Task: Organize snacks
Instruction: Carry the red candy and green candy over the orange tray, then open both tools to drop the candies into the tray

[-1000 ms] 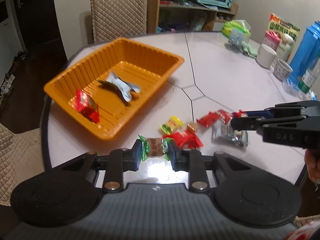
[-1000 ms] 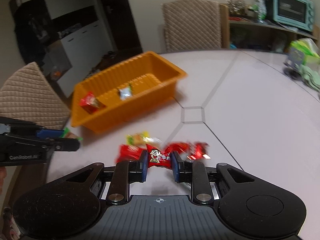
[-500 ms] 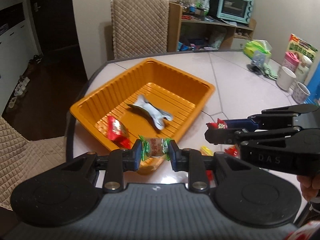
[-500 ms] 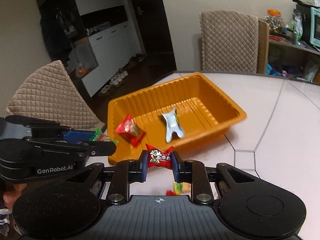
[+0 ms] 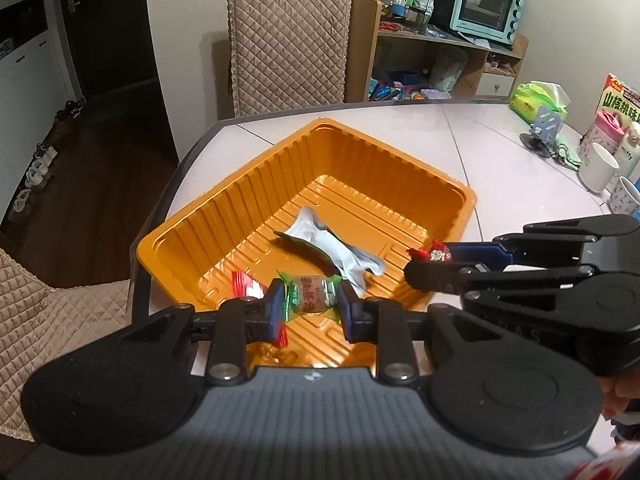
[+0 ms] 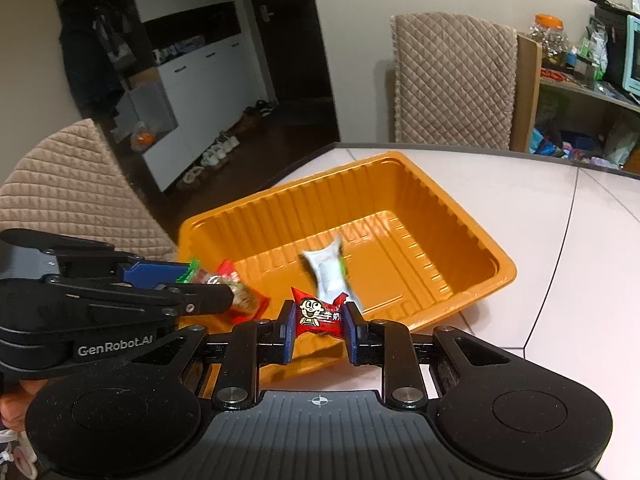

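Starting at lower left of the left wrist view, a red packet point(image 5: 245, 286) lies in the orange tray point(image 5: 256, 184), its lower part hidden behind a finger. At lower centre, the left gripper point(image 5: 310, 310) is clamped on a green-ended candy point(image 5: 310, 294) above the tray's near end. A pale blue wrapper point(image 5: 332, 248) lies mid-tray, crumpled, its print unreadable. At right, the right gripper point(image 5: 430, 258) enters from the side; only a tip of its red candy point(image 5: 436, 254) shows.

In the right wrist view, the left gripper point(image 6: 200, 280) at left covers most of the red packet point(image 6: 250, 300). At lower centre, the right gripper point(image 6: 318, 330) is clamped on the red candy point(image 6: 318, 316) before the tray's point(image 6: 440, 200) near rim. The wrapper point(image 6: 328, 270) is motion-blurred.
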A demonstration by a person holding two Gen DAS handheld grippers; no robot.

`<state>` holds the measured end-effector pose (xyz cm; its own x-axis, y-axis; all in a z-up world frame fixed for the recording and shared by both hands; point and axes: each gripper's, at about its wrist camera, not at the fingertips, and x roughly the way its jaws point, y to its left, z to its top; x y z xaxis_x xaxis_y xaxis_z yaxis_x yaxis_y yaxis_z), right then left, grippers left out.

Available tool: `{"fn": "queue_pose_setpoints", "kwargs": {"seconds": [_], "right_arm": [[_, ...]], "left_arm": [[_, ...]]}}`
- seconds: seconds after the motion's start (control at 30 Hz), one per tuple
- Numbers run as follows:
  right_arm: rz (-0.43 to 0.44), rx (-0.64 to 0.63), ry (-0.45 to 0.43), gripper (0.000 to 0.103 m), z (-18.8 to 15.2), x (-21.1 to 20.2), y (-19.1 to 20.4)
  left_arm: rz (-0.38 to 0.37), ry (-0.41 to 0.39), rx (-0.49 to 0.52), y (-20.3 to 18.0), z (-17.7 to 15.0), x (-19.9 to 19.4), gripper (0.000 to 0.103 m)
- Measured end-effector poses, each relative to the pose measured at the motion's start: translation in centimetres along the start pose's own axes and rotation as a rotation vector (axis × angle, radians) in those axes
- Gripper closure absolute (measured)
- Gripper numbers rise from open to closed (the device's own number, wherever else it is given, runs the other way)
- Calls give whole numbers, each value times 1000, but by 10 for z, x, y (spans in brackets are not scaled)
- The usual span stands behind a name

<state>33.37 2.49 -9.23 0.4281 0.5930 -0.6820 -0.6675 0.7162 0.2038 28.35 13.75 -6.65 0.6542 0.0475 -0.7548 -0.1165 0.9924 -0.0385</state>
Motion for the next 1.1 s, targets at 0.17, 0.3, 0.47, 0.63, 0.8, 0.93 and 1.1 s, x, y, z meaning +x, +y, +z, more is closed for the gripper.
{"fn": "queue_pose_setpoints", "kwargs": {"seconds": [0.17, 0.3, 0.47, 0.63, 0.8, 0.93, 1.1], "right_arm": [[-42, 23, -2, 78, 9, 15, -11], [-65, 22, 8, 78, 13, 26, -16], [-87, 26, 15, 78, 17, 39, -21], [-118, 27, 4, 78, 21, 45, -23], [-137, 35, -22, 61, 23, 47, -26], [-143, 29, -76, 35, 23, 40, -25], [-133, 39, -67, 35, 23, 36, -27]], "left_arm": [[-8, 16, 2, 4, 10, 18, 78], [-8, 28, 3, 7, 17, 31, 78], [-2, 41, 12, 10, 25, 44, 78], [15, 47, 12, 13, 31, 53, 77], [44, 35, 3, 16, 35, 56, 69], [47, 23, -10, 19, 38, 54, 60], [62, 11, -12, 20, 39, 47, 54]]}}
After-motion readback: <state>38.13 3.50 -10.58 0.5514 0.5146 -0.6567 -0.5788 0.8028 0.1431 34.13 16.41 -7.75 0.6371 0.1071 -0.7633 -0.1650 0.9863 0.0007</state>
